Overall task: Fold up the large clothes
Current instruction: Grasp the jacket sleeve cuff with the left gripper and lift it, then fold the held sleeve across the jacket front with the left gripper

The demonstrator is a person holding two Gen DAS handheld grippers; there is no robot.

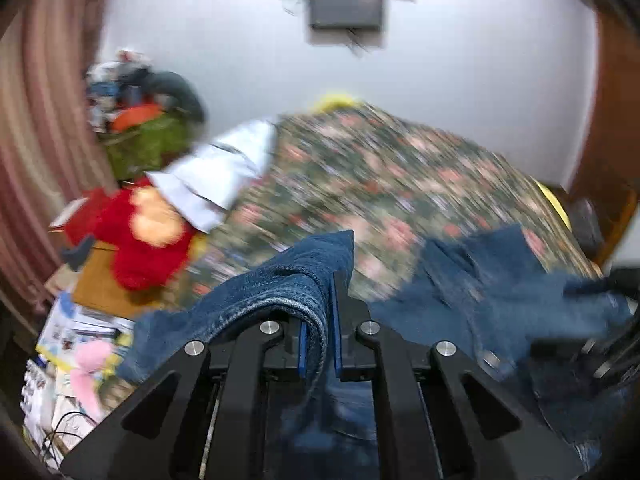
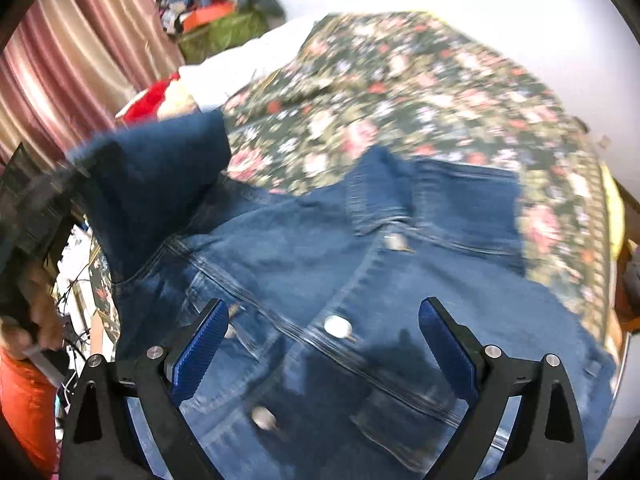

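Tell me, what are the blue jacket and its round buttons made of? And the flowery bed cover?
The blue jacket looks like denim: thick woven cotton with faded seams and stitched lines. Its round buttons look like metal, since they are silvery and shiny. The flowery bed cover seems to be printed, matte cloth, but the blur hides its weave.

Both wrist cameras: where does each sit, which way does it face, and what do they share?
Left wrist: on the left gripper, looking along its shut fingers, clamped on a denim jacket cuff, across the floral bedspread to the wall.
Right wrist: on the right gripper, tilted down over the jacket front; jaws open, empty; a hand at left.
Shared: jacket, bedspread, red plush toy, curtain.
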